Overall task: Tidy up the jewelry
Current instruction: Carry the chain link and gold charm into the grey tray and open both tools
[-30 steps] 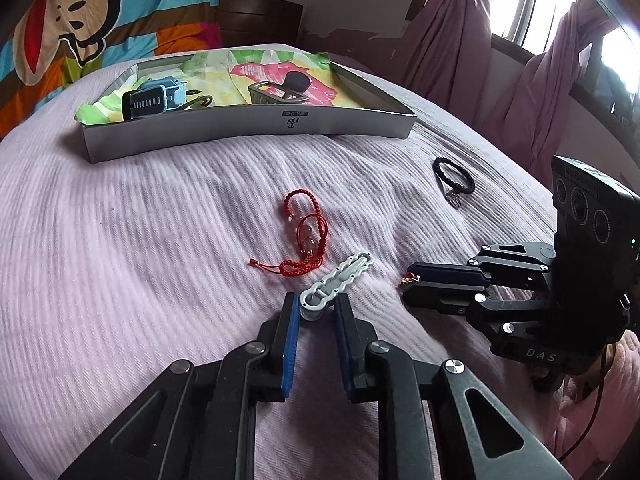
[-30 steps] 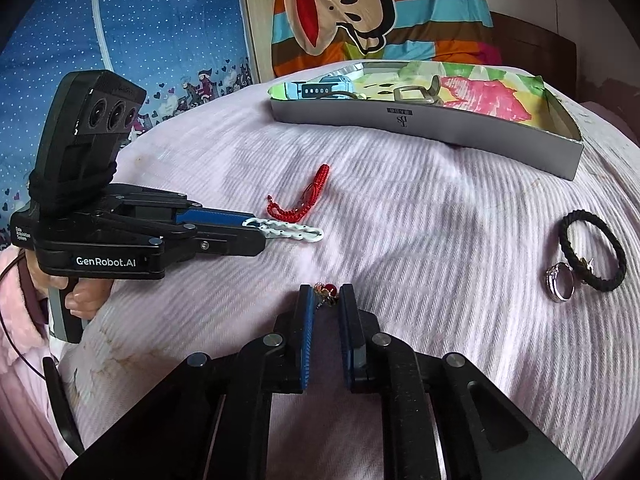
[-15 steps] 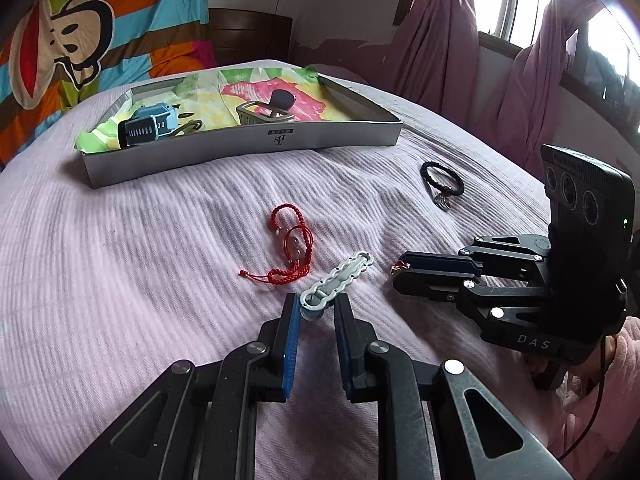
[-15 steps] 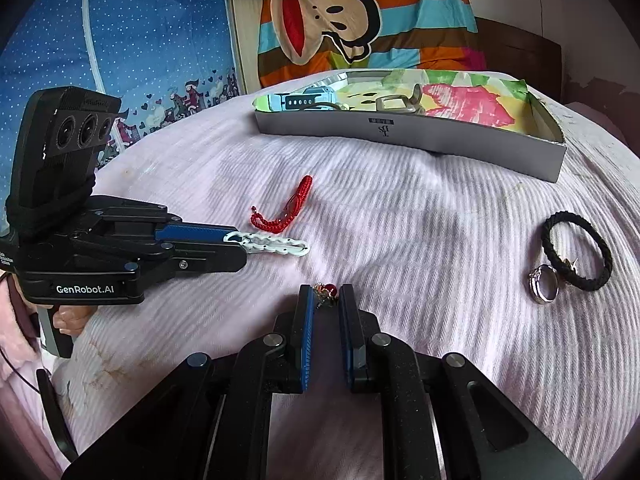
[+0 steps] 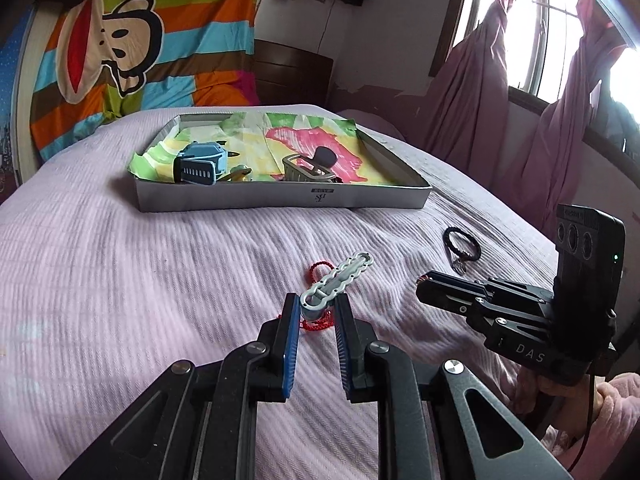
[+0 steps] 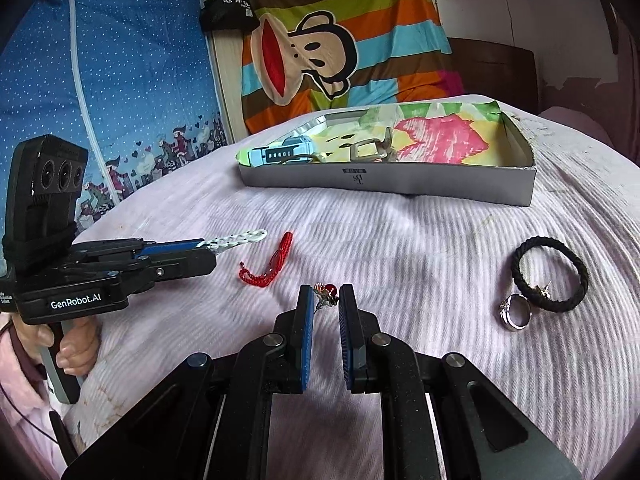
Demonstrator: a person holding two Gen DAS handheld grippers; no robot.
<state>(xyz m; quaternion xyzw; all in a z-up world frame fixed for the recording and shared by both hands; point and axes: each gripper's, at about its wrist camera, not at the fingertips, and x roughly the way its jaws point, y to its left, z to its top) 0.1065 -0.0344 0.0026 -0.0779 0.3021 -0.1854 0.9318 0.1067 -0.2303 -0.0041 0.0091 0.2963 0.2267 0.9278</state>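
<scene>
My left gripper (image 5: 317,307) is clamped on one end of a pale, glossy chain-link bracelet (image 5: 340,278). The bracelet sticks out stiffly past my fingertips, its long axis running up and away toward the grey tray (image 5: 280,199), clear of the ribbed pink bedspread (image 5: 120,280). Its flat oval links are pierced with small holes. My right gripper (image 6: 325,299) pinches, jaws narrow, a tiny metal earring with a round red bead (image 6: 326,294) at its tips. A knotted red cord bracelet (image 6: 272,266) lies slack on the bedspread between the grippers. To the right, a braided black hair tie (image 6: 550,274) touches a shiny silver ring (image 6: 515,312).
</scene>
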